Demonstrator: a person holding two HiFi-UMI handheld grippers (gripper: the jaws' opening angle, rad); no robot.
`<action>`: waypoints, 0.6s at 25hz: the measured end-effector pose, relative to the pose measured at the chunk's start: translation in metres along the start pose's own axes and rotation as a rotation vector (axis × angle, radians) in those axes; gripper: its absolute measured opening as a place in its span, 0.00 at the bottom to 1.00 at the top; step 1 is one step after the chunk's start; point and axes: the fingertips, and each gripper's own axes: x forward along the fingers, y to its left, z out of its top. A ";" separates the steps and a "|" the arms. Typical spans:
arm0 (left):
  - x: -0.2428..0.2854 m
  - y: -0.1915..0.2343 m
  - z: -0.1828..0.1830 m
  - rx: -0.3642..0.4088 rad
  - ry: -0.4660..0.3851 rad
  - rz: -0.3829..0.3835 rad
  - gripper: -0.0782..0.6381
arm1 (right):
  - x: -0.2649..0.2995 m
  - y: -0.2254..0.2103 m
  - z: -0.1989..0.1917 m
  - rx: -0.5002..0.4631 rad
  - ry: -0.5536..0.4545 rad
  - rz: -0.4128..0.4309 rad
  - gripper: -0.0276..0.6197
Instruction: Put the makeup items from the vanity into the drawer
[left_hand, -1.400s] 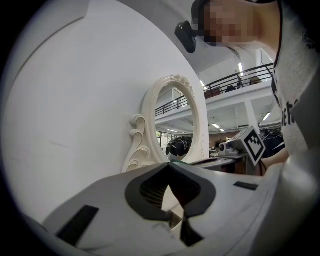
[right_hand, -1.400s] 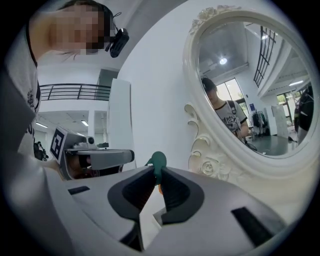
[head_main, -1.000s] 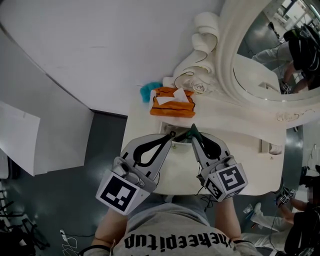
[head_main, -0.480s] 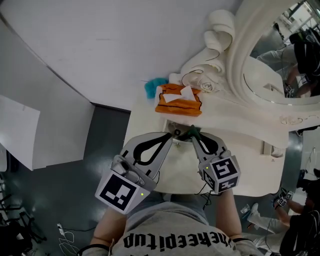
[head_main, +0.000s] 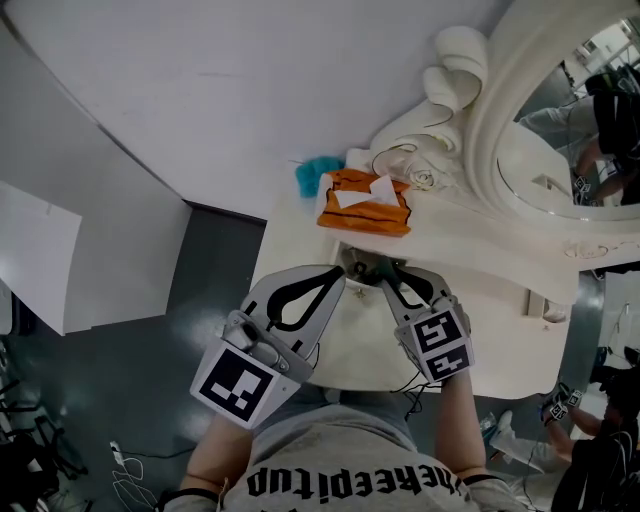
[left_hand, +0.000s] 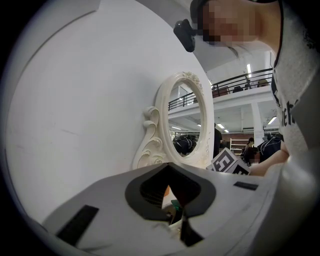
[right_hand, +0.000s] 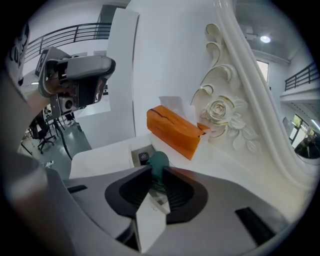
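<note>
item: teal makeup sponge (right_hand: 159, 161), likely light, soft, squashy; take at its fat middle. location: over drawer (right_hand: 136, 156), between right claw (right_hand: 159, 175) jaws, just opening, slack. left claw (left_hand: 168, 169) closed, empty.

A plain white wall (head_main: 250, 80) fills the head view from 9 to 12 o'clock. Below it, at 8 o'clock, lies a dark grey floor (head_main: 210, 260), with a white panel (head_main: 35, 260) at 9 o'clock and loose cables (head_main: 130, 480) at 7. A cream vanity (head_main: 510, 300) stands against the wall; its oval mirror (head_main: 580, 130), in a carved scrolled frame (head_main: 450, 70), sits at 2 o'clock. Beyond it is a tall hall with a balcony railing (left_hand: 245, 82) and ceiling strip lights (left_hand: 248, 67).
</note>
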 end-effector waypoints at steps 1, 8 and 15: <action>0.000 0.001 0.000 0.000 0.000 0.001 0.14 | 0.001 0.001 0.000 -0.010 0.011 0.006 0.21; 0.000 0.003 0.000 -0.006 0.001 0.007 0.14 | 0.004 0.003 -0.004 -0.055 0.072 0.035 0.24; 0.000 0.006 0.001 -0.013 -0.001 0.011 0.14 | 0.008 0.007 -0.003 -0.069 0.096 0.056 0.31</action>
